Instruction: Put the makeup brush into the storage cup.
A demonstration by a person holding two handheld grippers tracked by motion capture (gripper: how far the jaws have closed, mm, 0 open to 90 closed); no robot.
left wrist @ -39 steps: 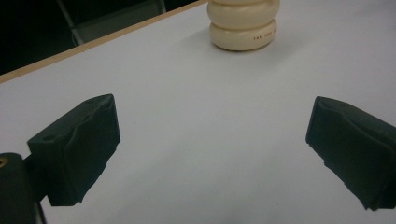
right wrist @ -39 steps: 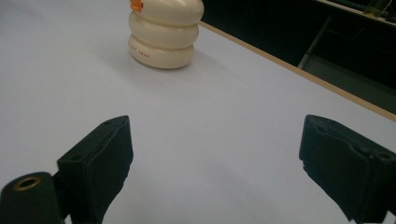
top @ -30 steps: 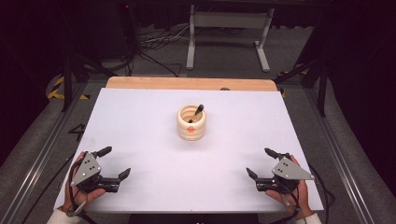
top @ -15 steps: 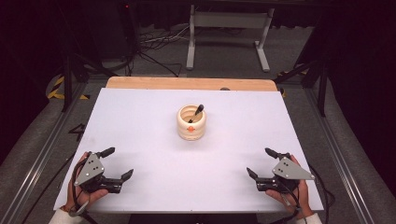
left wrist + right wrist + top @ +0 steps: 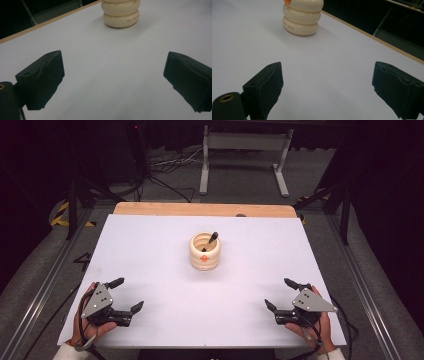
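Two hand-held grippers rest low on a white tabletop (image 5: 150, 250), each at a near corner. The left hand-held gripper (image 5: 127, 295) has its jaws wide apart and empty, pointing toward the centre. Between them, well away, stands a cream ribbed holder (image 5: 205, 252) with a dark pen-like stick (image 5: 210, 240) leaning inside; its tip is hidden. The right hand-held gripper (image 5: 280, 293) likewise gapes empty, seemingly waiting at rest.

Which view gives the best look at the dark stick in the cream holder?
The high view: it looks down into the cream holder and shows the dark stick leaning out of its open top. The left gripper view and right gripper view catch the holder's ribbed lower body, cropped at the frame's top.
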